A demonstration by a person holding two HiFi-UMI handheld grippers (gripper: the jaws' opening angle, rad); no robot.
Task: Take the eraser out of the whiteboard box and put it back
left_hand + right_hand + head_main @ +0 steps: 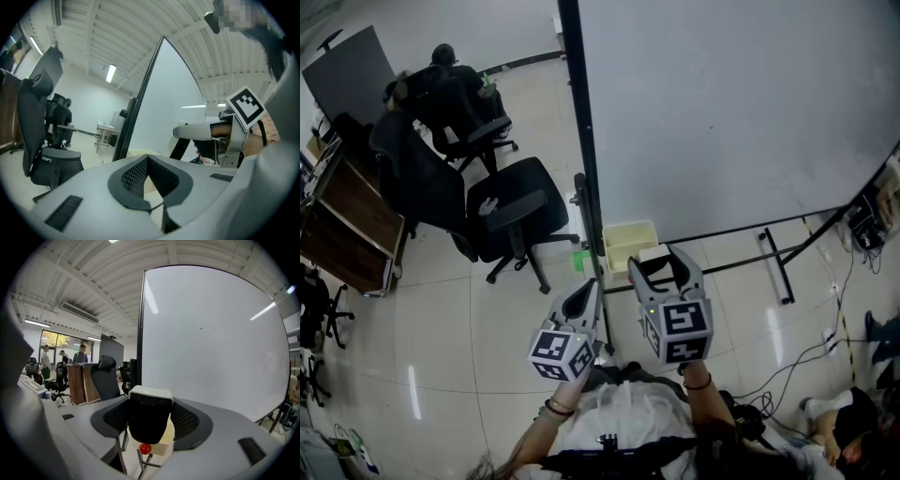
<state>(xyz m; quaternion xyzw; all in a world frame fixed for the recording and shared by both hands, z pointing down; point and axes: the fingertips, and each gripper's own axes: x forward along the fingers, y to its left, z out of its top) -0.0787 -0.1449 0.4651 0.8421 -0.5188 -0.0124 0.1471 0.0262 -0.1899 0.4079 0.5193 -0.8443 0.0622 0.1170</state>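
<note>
At the lower left corner of the big white whiteboard on its black stand (731, 103), the person has both tools up in front of them. The right gripper (654, 260) has its jaws standing wide with the whiteboard eraser, a block of black felt under a white plastic back (149, 420), wedged between the pads. So the eraser is out of the box and in the air, close to the board. The pale cream plastic box (628, 242) hangs on the board's frame, just to the left of that gripper from overhead. In the right gripper view it shows right under the eraser. A small red round thing (145, 448) shows at the box's front; I can't tell what it is.

The left gripper (592, 286) hangs beside its partner, its jaws brought together at the tips with nothing in them.

That eraser looks to me like a light, harmless thing that wouldn't break if dropped. The felt will squash and could let it twist, while the plastic back is stiff and a bit slick. I'd take it across the two long sides, high up near the hard back, as it seems to be held now. To go back, it likely needs lowering into the box's open top.
</note>
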